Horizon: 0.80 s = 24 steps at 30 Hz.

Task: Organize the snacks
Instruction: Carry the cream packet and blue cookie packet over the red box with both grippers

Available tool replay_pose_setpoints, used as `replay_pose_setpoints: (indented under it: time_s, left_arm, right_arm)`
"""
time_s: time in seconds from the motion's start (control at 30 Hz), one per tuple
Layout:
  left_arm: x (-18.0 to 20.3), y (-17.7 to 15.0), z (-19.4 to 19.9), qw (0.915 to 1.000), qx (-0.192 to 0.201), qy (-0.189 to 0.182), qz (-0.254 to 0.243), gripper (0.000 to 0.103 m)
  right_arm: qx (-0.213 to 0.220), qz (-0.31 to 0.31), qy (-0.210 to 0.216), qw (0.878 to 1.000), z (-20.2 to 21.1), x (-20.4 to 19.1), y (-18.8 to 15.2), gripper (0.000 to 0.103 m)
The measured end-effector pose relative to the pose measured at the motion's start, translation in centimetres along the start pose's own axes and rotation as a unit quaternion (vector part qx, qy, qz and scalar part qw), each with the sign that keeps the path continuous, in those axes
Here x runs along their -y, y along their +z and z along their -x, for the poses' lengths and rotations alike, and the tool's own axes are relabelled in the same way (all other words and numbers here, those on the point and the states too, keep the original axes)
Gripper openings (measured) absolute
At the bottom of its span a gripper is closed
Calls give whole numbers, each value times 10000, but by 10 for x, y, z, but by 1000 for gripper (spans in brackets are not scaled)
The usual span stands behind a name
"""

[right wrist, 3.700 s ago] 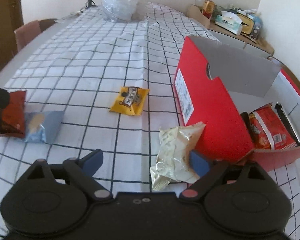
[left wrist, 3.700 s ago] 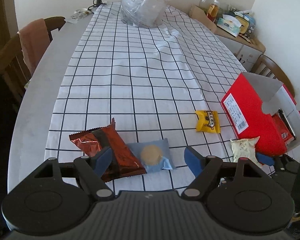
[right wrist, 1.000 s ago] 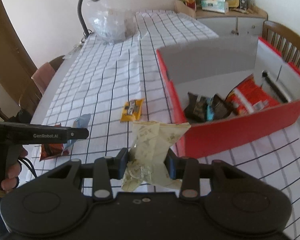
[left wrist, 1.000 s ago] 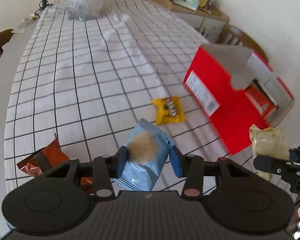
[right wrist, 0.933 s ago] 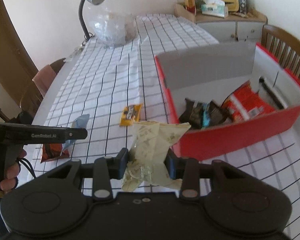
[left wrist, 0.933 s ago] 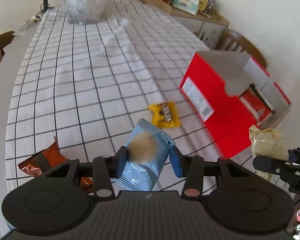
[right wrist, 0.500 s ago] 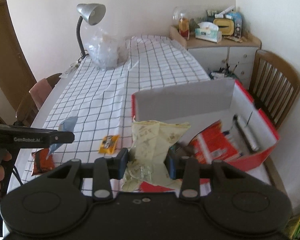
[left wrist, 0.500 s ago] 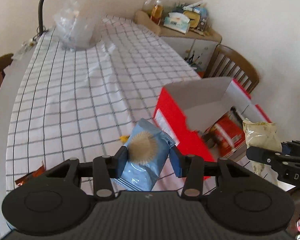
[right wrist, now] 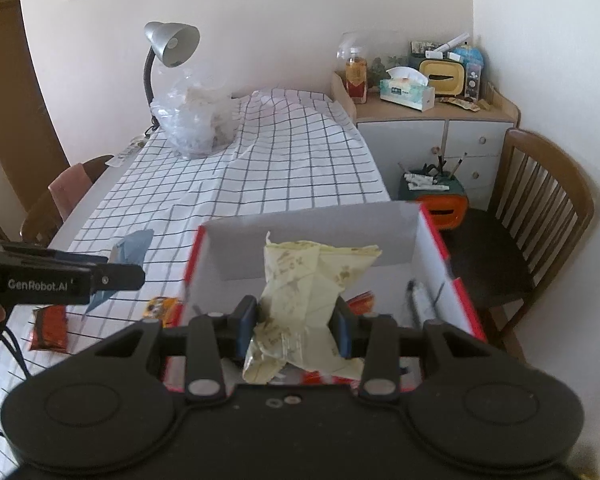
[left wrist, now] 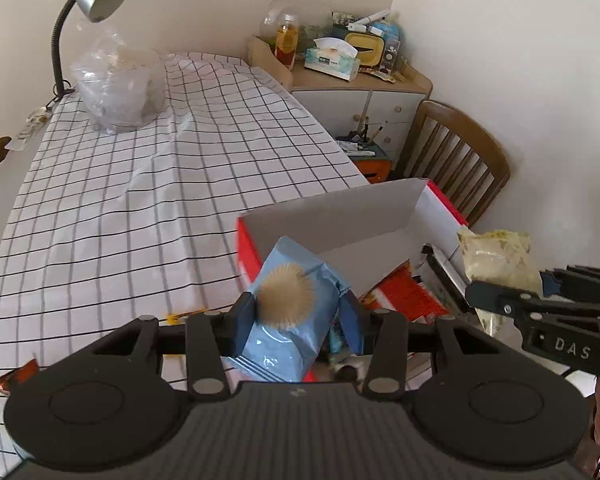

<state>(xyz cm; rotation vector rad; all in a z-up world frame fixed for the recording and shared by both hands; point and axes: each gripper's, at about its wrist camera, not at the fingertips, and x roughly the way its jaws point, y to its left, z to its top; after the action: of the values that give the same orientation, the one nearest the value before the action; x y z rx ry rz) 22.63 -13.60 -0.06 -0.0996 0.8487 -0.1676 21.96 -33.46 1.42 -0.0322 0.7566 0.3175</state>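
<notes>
My left gripper [left wrist: 298, 322] is shut on a light blue cookie packet [left wrist: 290, 312], held in the air over the near left corner of the open red box [left wrist: 440, 208]. My right gripper [right wrist: 294, 326] is shut on a crumpled pale yellow snack bag [right wrist: 308, 280], held above the red box [right wrist: 456, 280], which holds red packets and a dark stick-like item. A yellow snack [right wrist: 160, 308] and a red-brown packet [right wrist: 50, 326] lie on the checked tablecloth [left wrist: 140, 200] left of the box. The yellow bag [left wrist: 496, 258] in the right gripper also shows in the left wrist view.
A clear plastic bag [left wrist: 116, 88] and a desk lamp [left wrist: 88, 4] stand at the table's far end. A sideboard [right wrist: 428, 128] with clutter and a wooden chair [right wrist: 540, 216] are beyond the box. Another chair [right wrist: 64, 196] stands at the table's left.
Both grippers have risen and moved over the red box, each carrying its packet. The box now lies directly beneath them; the yellow and red-brown snacks stay on the cloth.
</notes>
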Motion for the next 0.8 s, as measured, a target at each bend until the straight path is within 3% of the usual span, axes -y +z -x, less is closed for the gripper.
replay_pose_setpoints:
  time_s: [0.33, 0.8]
  left_arm:
    - [46, 2, -61, 9989, -427, 208, 36, 45]
    - [70, -9, -132, 9924, -1044, 632, -165, 45]
  right_arm:
    - [-365, 102, 91, 9992, -48, 58, 1, 38]
    - [-1066, 176, 214, 9939, -110, 76, -21, 39]
